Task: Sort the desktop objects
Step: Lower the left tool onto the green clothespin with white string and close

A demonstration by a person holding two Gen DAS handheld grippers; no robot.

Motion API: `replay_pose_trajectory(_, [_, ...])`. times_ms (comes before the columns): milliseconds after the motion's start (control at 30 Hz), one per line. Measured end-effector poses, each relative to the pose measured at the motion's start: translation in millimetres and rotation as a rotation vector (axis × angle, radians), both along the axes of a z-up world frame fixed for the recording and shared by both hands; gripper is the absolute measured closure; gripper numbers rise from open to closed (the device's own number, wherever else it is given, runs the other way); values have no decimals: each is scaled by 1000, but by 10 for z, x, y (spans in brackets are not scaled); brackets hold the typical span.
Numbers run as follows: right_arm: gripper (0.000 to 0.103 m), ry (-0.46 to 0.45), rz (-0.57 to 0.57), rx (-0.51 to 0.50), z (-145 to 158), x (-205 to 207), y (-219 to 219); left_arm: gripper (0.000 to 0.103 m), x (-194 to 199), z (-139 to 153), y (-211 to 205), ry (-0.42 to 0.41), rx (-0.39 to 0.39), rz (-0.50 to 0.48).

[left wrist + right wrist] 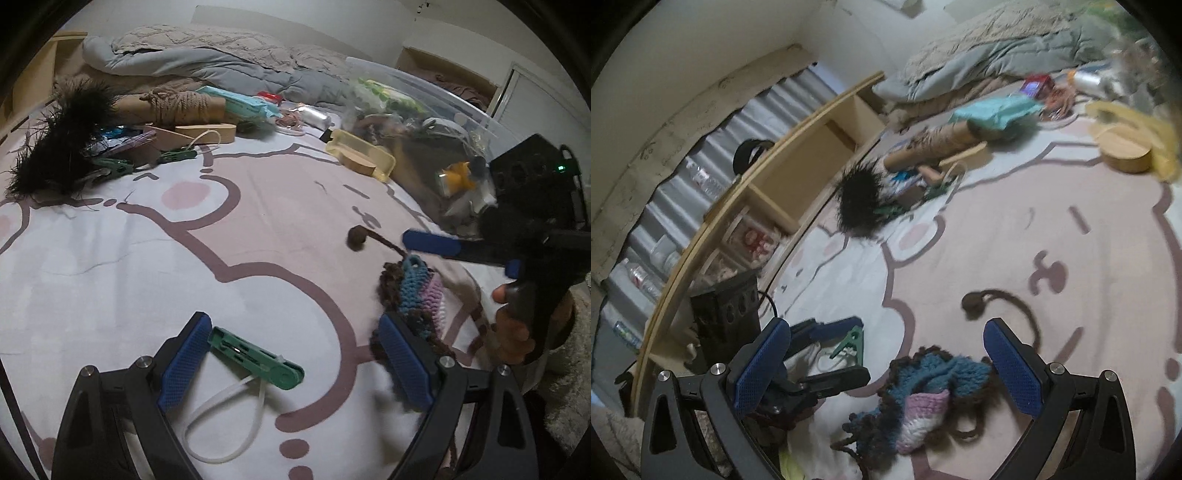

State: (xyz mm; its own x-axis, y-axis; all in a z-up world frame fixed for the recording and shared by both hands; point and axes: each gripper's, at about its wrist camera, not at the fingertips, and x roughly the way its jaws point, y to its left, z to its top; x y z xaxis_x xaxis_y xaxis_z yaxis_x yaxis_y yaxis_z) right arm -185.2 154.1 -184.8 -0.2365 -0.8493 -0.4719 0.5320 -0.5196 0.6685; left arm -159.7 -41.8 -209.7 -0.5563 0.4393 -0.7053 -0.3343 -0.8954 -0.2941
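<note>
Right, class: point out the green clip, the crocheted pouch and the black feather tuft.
green clip (pixel 255 356), left wrist view, its body.
crocheted pouch (pixel 923 402), right wrist view, its middle.
black feather tuft (pixel 62 147), left wrist view, its middle.

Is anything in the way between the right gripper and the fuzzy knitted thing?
No, nothing visible blocks it. The right gripper hangs open just above the crocheted pouch, which lies between its pads on the bedsheet. The left gripper sits off to the side by the green clip.

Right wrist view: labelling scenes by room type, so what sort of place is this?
Probably a bedroom: a rumpled grey duvet, a cartoon-print bedsheet as work surface, and a wooden shelf unit alongside.
</note>
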Motion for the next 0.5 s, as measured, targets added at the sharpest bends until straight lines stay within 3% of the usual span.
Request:
replay_pose_trajectory(200, [0, -45, 47, 62, -113, 51, -78, 11, 111, 16, -12, -21, 36, 22])
replay_pose_trajectory(333, [0, -51, 50, 71, -119, 83, -61, 11, 197, 26, 10, -15, 7, 40])
replay_pose_trajectory(500, [0, -61, 28, 82, -129, 113, 3, 24, 212, -1, 4, -4, -51, 86])
